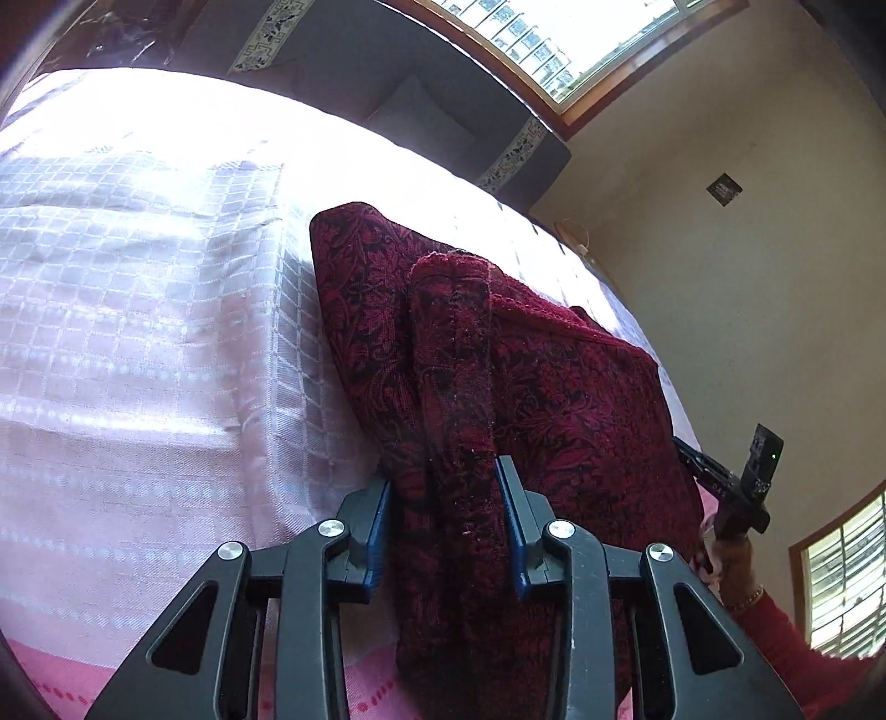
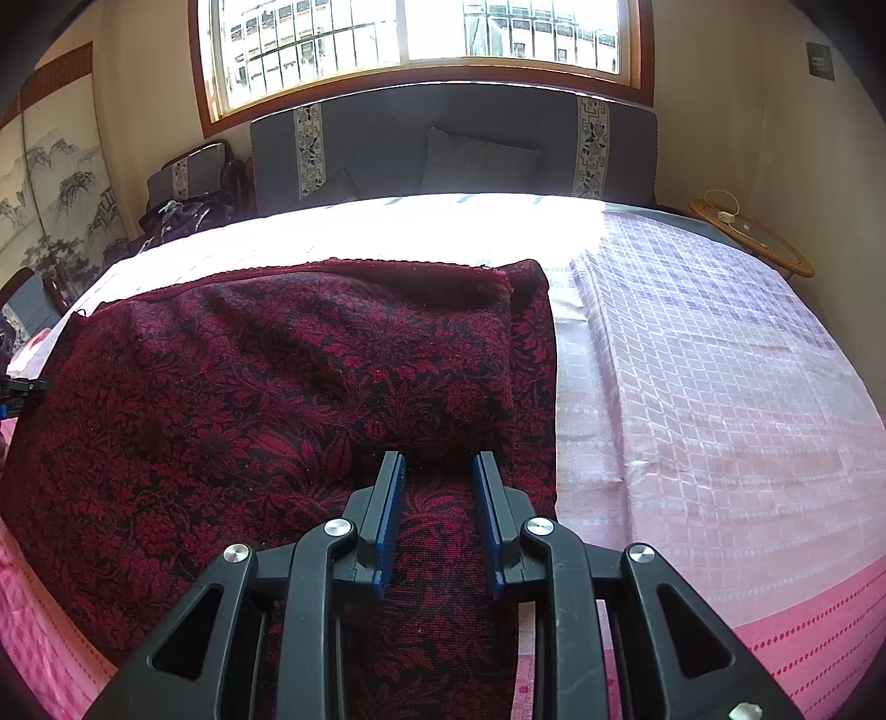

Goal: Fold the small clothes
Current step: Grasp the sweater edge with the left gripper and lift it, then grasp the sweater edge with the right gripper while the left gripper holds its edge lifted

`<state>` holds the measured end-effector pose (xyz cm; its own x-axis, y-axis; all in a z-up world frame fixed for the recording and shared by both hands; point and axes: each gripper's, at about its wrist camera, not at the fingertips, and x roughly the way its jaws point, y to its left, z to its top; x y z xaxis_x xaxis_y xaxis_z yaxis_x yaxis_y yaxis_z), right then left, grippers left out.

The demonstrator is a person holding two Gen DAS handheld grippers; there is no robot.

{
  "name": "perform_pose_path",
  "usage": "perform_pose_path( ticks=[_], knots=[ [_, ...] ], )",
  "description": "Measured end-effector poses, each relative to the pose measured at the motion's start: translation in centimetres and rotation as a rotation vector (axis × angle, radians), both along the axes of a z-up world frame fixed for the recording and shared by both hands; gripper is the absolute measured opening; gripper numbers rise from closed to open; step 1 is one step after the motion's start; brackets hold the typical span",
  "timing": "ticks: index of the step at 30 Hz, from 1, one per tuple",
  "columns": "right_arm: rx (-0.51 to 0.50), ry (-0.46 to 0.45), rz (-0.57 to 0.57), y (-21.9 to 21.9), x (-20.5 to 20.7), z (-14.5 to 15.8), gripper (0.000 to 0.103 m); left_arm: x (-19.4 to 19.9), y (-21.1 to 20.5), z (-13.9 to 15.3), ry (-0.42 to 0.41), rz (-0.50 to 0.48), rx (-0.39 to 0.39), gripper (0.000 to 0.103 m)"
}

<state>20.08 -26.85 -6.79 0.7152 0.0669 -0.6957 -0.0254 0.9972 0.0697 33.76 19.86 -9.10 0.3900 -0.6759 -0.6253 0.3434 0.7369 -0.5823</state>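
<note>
Left wrist view: my left gripper pinches the red garment's fold; my right gripper, half-open, holds nothing, so the fold may slip.

A home bedroom — a bed with padded headboard, barred window and landscape wall painting.

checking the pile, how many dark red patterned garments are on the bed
1: the dark red floral-patterned knit garment lies partly folded on the pink checked bedspread; more could be hidden beneath it.
</note>
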Motion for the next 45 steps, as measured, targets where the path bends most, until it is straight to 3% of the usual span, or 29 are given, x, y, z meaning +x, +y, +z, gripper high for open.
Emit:
perform_pose_path(
  ticks=[4, 9, 12, 13, 15, 18, 24, 28, 32, 38, 42, 45],
  knots=[
    [-0.001, 0.0, 0.0, 0.1, 0.0, 0.0, 0.022, 0.0, -0.9, 0.3, -0.016, -0.01, 0.065, 0.039],
    [-0.001, 0.0, 0.0, 0.1, 0.0, 0.0, 0.022, 0.4, -1.5, 0.7, -0.016, -0.021, 0.076, 0.061],
    [0.0, 0.0, 0.001, 0.1, 0.0, 0.0, 0.022, 0.7, -2.1, 0.8, -0.032, -0.021, 0.092, 0.062],
    [0.001, 0.0, 0.0, 0.1, 0.0, 0.1, 0.022, 0.9, -2.3, 0.8, -0.038, -0.024, 0.104, 0.061],
    [0.0, 0.0, 0.0, 0.1, 0.0, 0.0, 0.022, 1.2, -2.6, 0.7, -0.022, -0.023, 0.124, 0.037],
    [0.004, 0.0, 0.001, 0.1, -0.1, 0.1, 0.023, 1.2, -2.4, 1.0, -0.008, 0.012, 0.112, 0.027],
    [0.095, -0.069, -0.025, 0.3, -1.5, 2.6, 0.024, 0.5, -2.8, 2.8, -0.025, 0.051, 0.137, 0.024],
    [0.202, -0.127, 0.163, 5.2, -1.0, 7.0, 0.02, 0.0, -2.8, 4.5, -0.023, 0.066, 0.122, 0.023],
    [0.279, 0.021, 0.322, 11.1, 4.3, 6.4, 0.018, -0.4, -3.6, 6.2, -0.036, 0.057, 0.145, 0.023],
    [0.401, 0.176, 0.263, 13.8, 11.5, 1.4, 0.011, -1.6, -4.8, 8.8, -0.041, 0.019, 0.156, 0.022],
    [0.467, 0.241, 0.244, 13.6, 13.0, -0.9, 0.0, -2.7, -7.0, 11.0, -0.049, -0.039, 0.167, 0.022],
    [0.521, 0.249, 0.246, 12.8, 13.0, -1.6, 0.0, -3.2, -9.1, 12.5, -0.047, -0.074, 0.135, 0.022]
  ],
)
